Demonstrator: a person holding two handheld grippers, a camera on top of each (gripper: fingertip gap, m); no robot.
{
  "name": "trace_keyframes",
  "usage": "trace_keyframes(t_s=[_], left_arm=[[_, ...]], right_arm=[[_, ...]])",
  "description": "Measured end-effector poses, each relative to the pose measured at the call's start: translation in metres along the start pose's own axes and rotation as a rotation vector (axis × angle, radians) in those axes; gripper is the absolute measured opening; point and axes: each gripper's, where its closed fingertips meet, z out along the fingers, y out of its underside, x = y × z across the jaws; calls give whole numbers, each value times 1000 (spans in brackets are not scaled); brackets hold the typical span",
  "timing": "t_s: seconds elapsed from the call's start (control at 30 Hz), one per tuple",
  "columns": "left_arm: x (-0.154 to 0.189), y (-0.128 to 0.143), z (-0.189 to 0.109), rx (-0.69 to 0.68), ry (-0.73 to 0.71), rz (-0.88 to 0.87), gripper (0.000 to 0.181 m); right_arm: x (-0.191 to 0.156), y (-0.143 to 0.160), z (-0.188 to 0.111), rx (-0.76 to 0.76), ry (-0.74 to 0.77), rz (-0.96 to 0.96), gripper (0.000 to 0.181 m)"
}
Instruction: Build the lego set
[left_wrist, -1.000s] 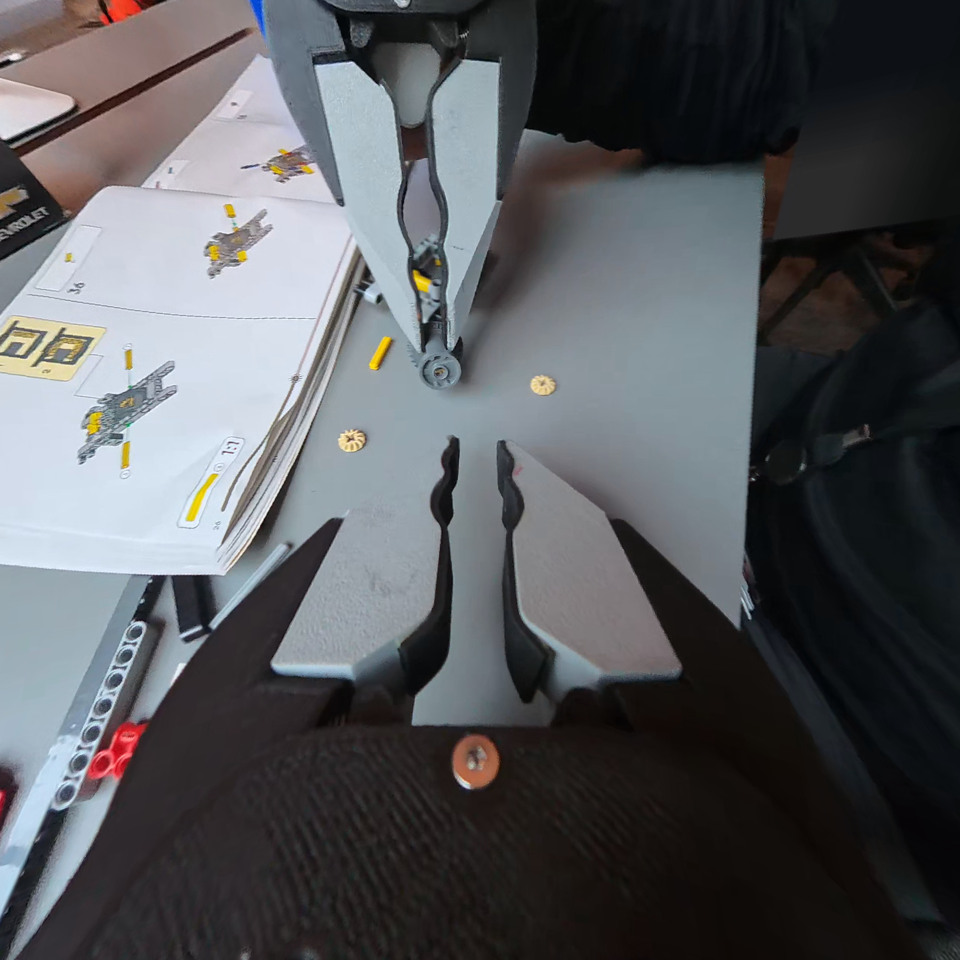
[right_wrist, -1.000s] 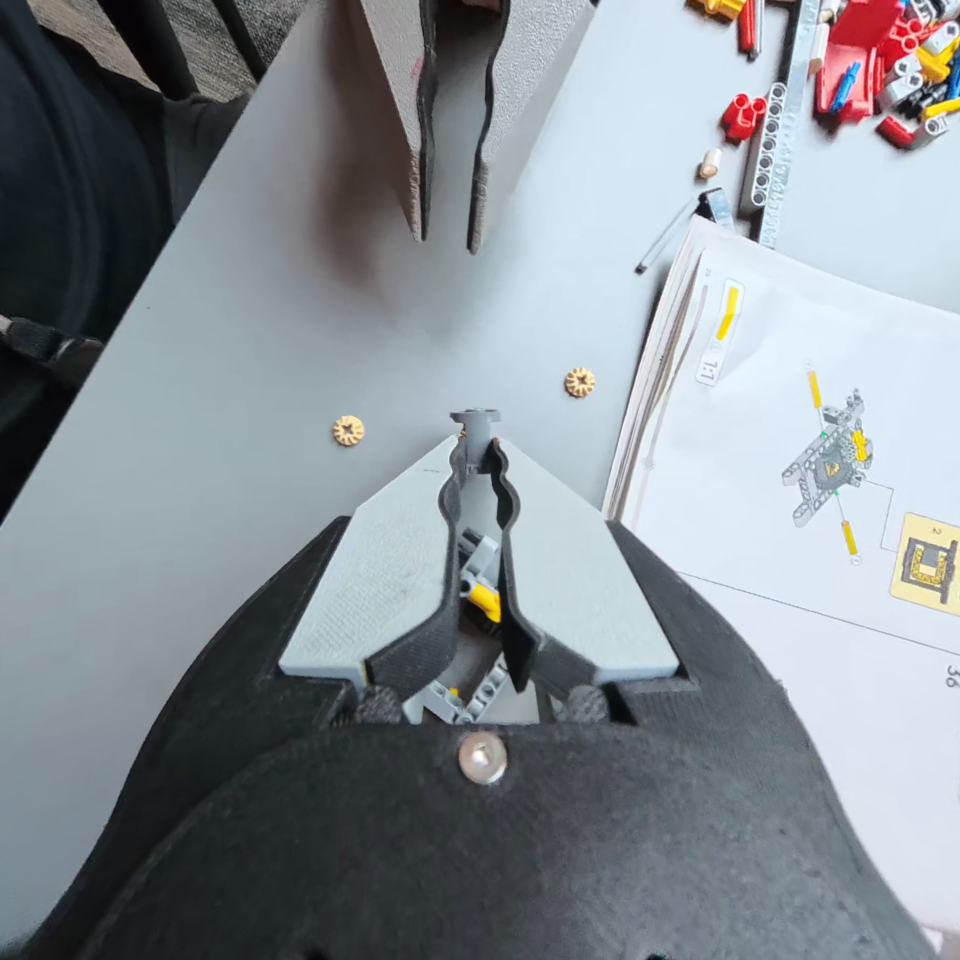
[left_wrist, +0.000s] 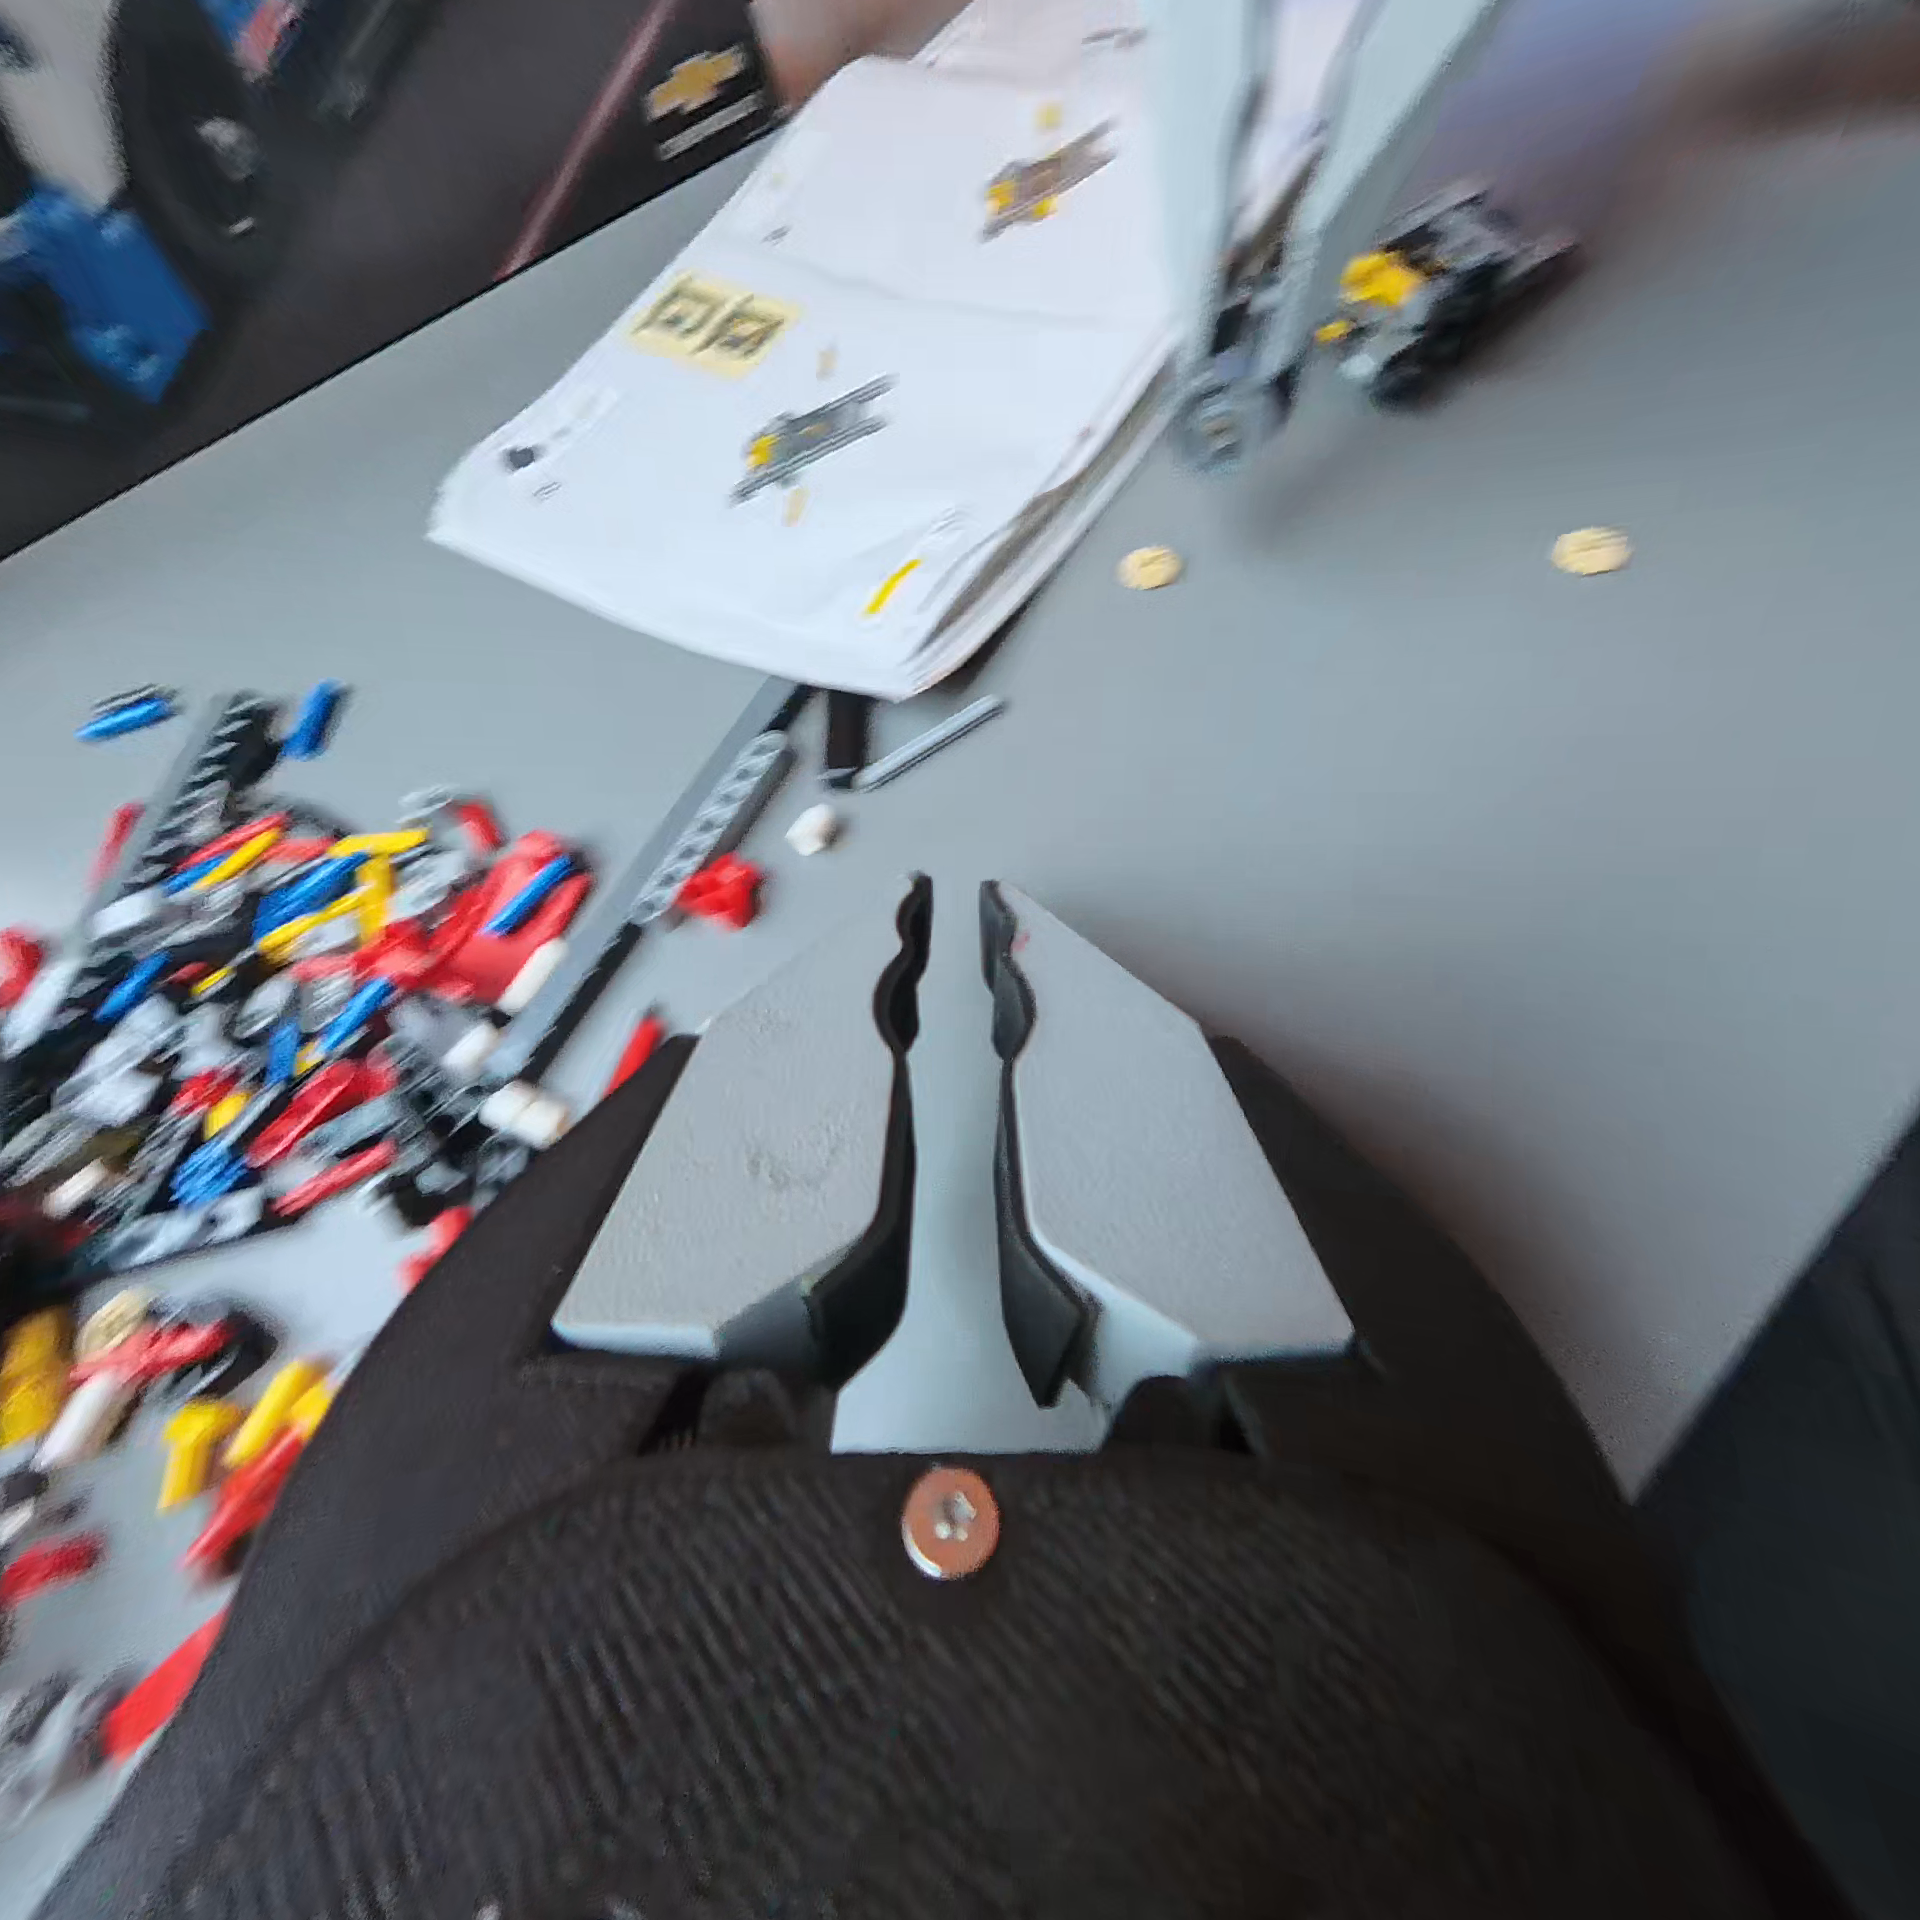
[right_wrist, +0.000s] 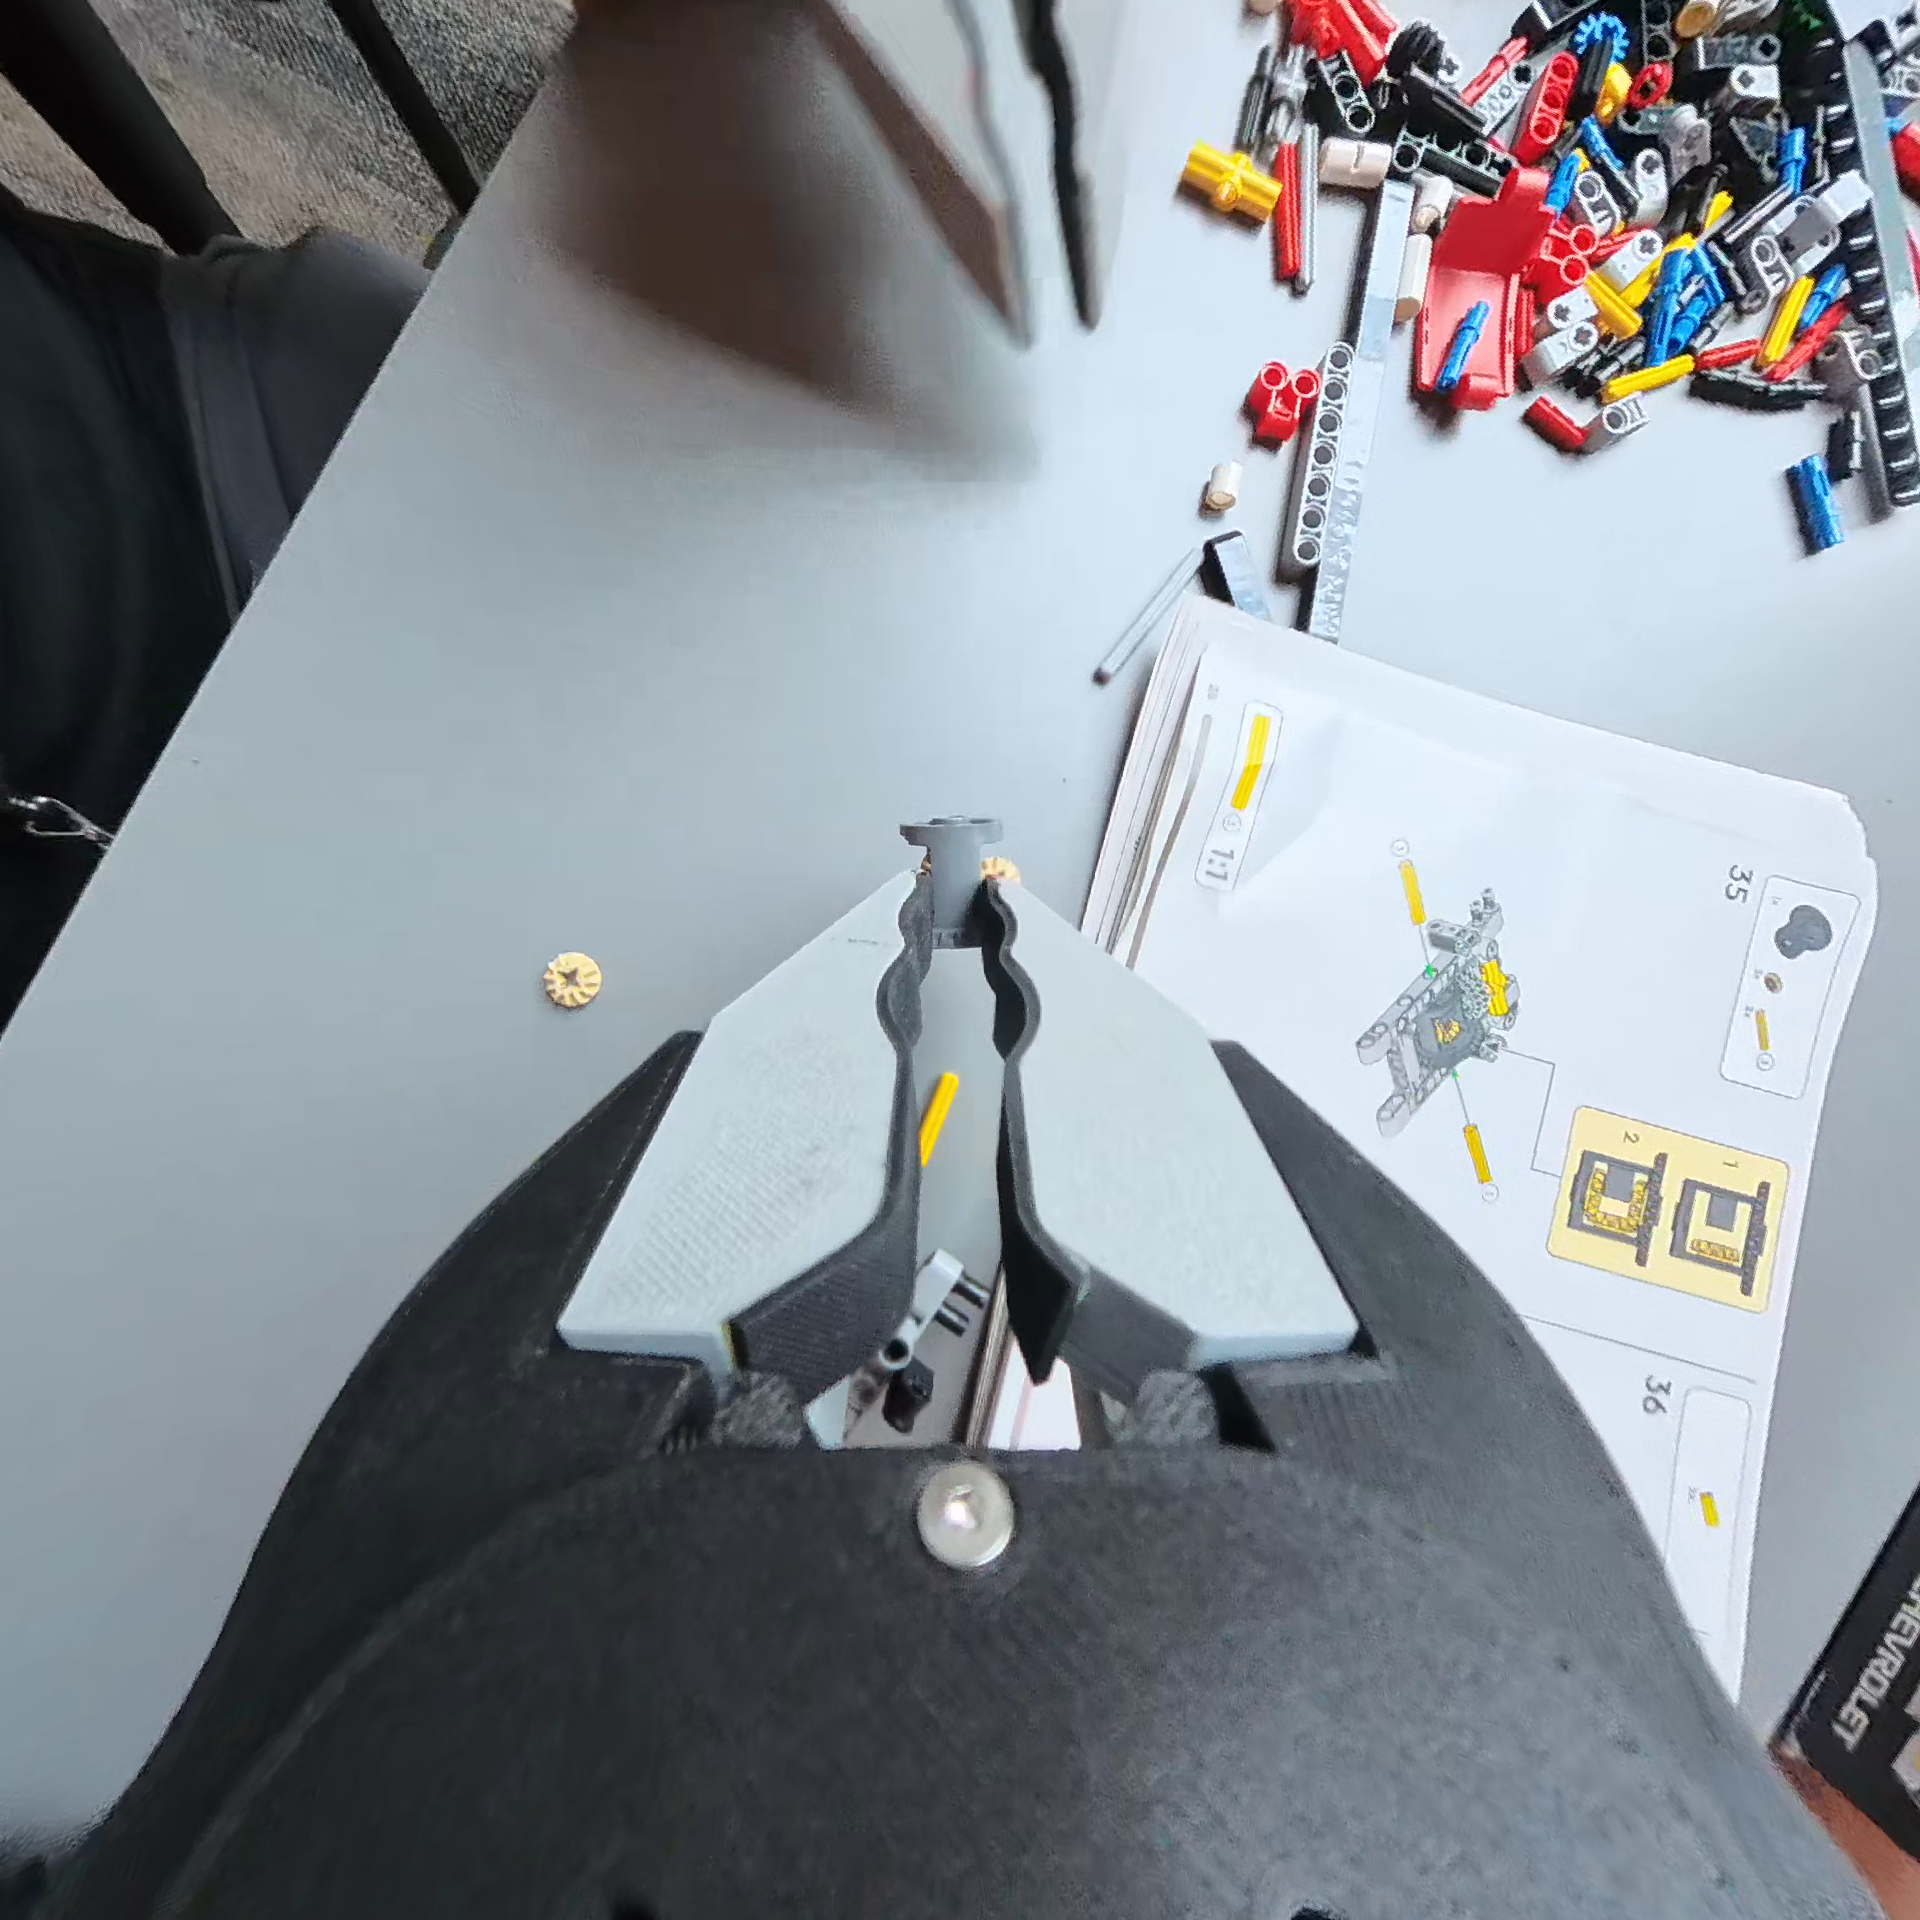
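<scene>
Grey surface (right_wrist: 520, 644) holds loose bricks (right_wrist: 1662, 208) at upper right; right gripper (right_wrist: 951, 894) clamps a grey peg (right_wrist: 951, 857), left gripper (left_wrist: 951, 899) fingers slightly apart, empty.

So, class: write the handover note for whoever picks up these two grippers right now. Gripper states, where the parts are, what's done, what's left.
Left gripper: open, empty, above the grey table near the loose parts pile.
Right gripper: shut on a grey flanged piece at its tips.
Two tan bevel gears and a yellow axle lie loose on the table.
Instruction booklet lies open.
Done: a grey, yellow and black sub-assembly exists beside the right gripper; too blurred to tell whether it is held.
Left: gears and axle unfitted, and most of the pile.
</scene>
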Motion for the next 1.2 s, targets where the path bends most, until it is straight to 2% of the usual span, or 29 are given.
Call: trace_keyframes(t_s=[0.13, 0.3, 0.47, 0.57, 0.67, 0.87, 1.03, 1.2], left_arm=[[-68, 10, -27, 2, -243, -84, 9], [-125, 25, -52, -126, -244, -313, 31], [-169, 28, -57, -209, -287, -318, 32], [-186, 19, -44, -247, -259, -282, 27], [-205, 5, -19, -274, -208, -232, 22], [-218, 9, 37, -493, 13, -236, 21], [-230, 23, 52, -642, 32, -189, 19], [-233, 34, 59, -719, 34, -163, 14]], right_arm=[[1, 6, -5, -2, 11, 3, 6], [3, 13, -8, -15, 25, 4, 6], [6, 24, -9, -23, 26, 20, 6], [8, 26, -10, -22, 22, 30, 6], [10, 28, -12, -21, 28, 28, 6], [10, 28, -14, -9, 17, 38, 6], [10, 27, -18, -7, 21, 27, 6], [11, 28, -21, -2, 23, 27, 6]])
